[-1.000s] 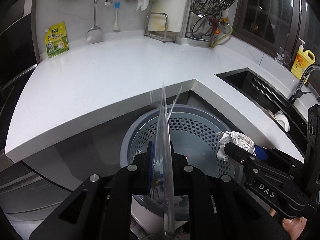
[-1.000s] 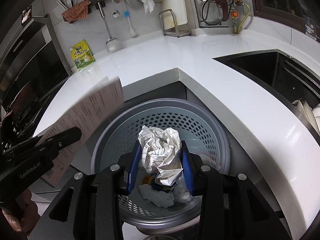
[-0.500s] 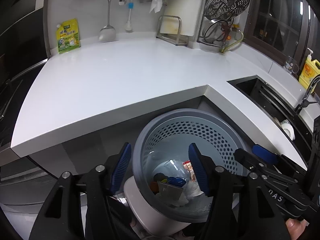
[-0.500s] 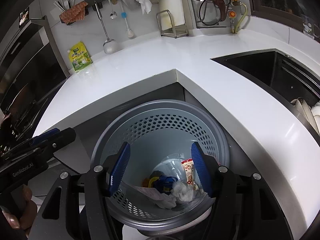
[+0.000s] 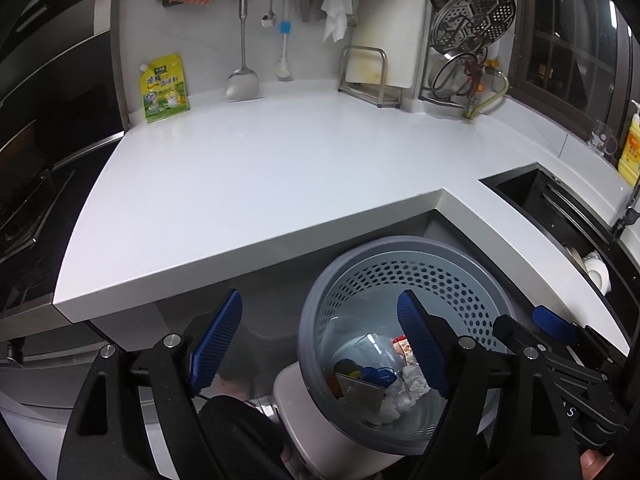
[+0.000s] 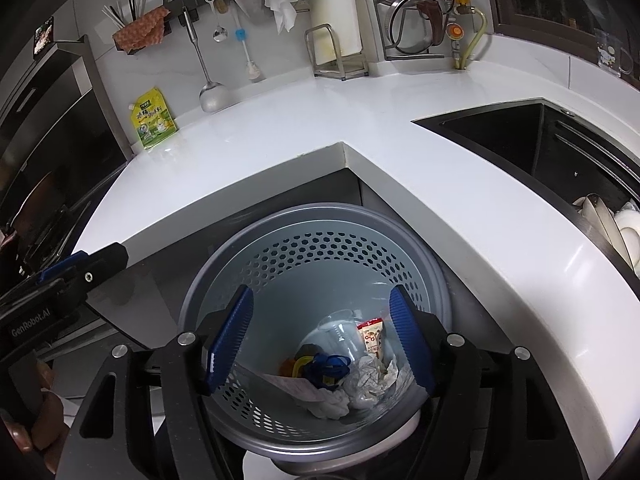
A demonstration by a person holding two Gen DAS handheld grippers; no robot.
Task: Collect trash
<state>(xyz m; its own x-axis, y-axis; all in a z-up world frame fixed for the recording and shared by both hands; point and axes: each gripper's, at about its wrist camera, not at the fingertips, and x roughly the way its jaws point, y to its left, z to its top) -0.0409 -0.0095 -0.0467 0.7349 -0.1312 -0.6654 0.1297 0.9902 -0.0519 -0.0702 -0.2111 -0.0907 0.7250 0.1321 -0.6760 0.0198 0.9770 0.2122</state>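
Observation:
A grey perforated trash bin [image 6: 320, 232] stands on the floor in the inner corner of the white counter; it also shows in the left wrist view [image 5: 404, 248]. Inside lie crumpled paper [image 6: 366, 384], a flat sheet [image 6: 292, 386], a clear plastic cup [image 6: 340, 332], a red snack wrapper [image 6: 371, 336] and blue scraps [image 6: 328, 366]. My right gripper [image 6: 320, 344] is open and empty above the bin mouth. My left gripper [image 5: 320, 340] is open and empty over the bin's left rim. The right gripper also shows in the left wrist view [image 5: 532, 328], and the left gripper in the right wrist view [image 6: 84, 264].
The white L-shaped counter [image 5: 256, 176] holds a yellow-green pouch [image 5: 164, 88] by the wall, a cutting board rack [image 5: 368, 80] and a steamer rack [image 5: 472, 32]. A black sink [image 6: 520, 140] with dishes lies right. A stove [image 5: 24, 200] is left.
My left gripper let go of the flat sheet and my right let go of the crumpled paper; both fell into the bin. Both grippers opened, and the left one moved left.

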